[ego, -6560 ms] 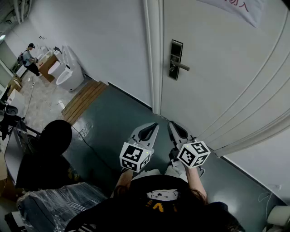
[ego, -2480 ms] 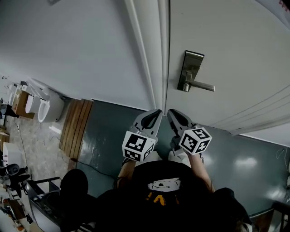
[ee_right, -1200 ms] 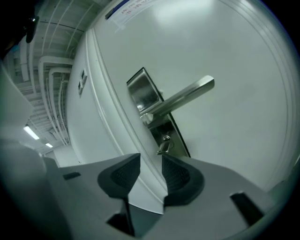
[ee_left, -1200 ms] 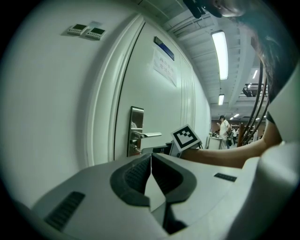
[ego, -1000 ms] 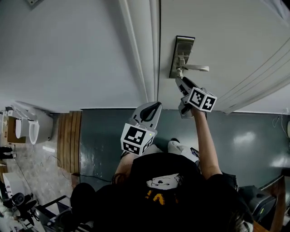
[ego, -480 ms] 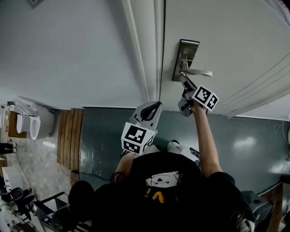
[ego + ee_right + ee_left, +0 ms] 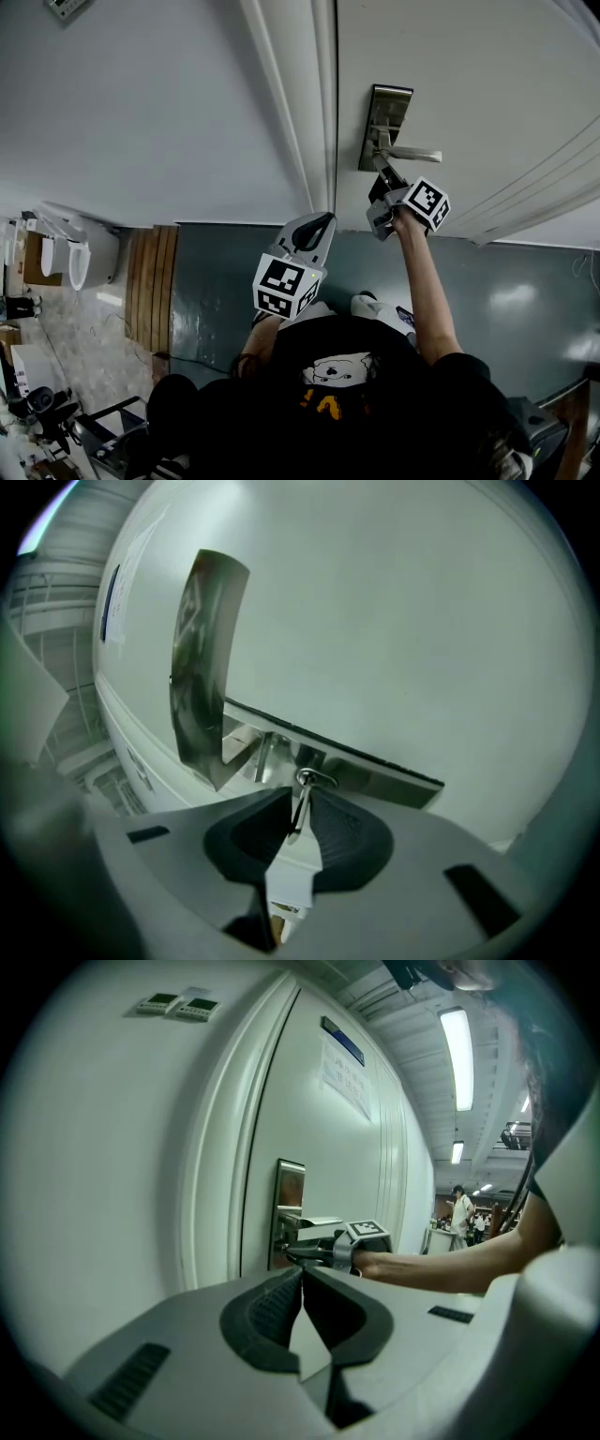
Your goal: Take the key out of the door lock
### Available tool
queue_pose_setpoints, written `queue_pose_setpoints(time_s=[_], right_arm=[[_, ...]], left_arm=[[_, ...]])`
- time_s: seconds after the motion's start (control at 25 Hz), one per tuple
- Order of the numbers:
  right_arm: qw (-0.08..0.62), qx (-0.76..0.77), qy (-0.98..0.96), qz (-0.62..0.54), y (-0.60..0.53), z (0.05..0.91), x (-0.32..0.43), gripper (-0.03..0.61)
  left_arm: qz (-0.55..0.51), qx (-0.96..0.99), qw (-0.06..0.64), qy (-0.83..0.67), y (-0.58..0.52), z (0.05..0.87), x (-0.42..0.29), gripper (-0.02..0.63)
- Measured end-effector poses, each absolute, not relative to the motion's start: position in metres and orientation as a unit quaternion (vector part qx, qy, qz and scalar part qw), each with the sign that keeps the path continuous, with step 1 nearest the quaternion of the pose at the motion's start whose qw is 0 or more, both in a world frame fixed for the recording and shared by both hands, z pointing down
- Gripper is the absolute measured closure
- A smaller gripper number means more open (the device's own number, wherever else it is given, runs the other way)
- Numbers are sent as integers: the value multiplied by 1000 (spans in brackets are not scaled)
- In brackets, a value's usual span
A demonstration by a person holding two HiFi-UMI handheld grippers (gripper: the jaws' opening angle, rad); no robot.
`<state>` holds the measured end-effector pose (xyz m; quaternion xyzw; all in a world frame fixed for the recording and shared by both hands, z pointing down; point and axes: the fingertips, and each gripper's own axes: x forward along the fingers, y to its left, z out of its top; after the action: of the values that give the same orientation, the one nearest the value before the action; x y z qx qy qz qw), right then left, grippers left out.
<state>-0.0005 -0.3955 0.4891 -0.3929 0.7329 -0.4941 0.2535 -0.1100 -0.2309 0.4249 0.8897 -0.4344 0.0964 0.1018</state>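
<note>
A steel lock plate (image 7: 384, 122) with a lever handle (image 7: 412, 154) sits on the white door (image 7: 487, 84). In the right gripper view a small metal key (image 7: 299, 808) with a ring sticks out just below the lever handle (image 7: 375, 778). My right gripper (image 7: 295, 803) reaches level at the lock; its jaws have just been closing, and their pads now press on the key's blade. It shows under the plate (image 7: 378, 176) in the head view. My left gripper (image 7: 317, 225) hangs lower, short of the door, shut on nothing (image 7: 302, 1277).
The door frame (image 7: 314, 103) and a white wall (image 7: 159, 112) lie left of the lock. Toilets (image 7: 70, 258) and a wooden board (image 7: 150, 281) are on the floor at the far left. Two wall switches (image 7: 178, 1003) are mounted high, and a person (image 7: 460, 1213) stands far down the hall.
The right gripper has rolled and edged in under the lever handle, and its jaws have closed from wide open onto the key. The left gripper has stayed where it was.
</note>
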Motion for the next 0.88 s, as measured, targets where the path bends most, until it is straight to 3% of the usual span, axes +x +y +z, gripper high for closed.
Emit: queue_pose_setpoints(time_s=[0.88], right_arm=[[372, -351, 614, -601, -373, 498, 5, 557]], left_arm=[[103, 880, 108, -451, -231, 431, -125, 604]])
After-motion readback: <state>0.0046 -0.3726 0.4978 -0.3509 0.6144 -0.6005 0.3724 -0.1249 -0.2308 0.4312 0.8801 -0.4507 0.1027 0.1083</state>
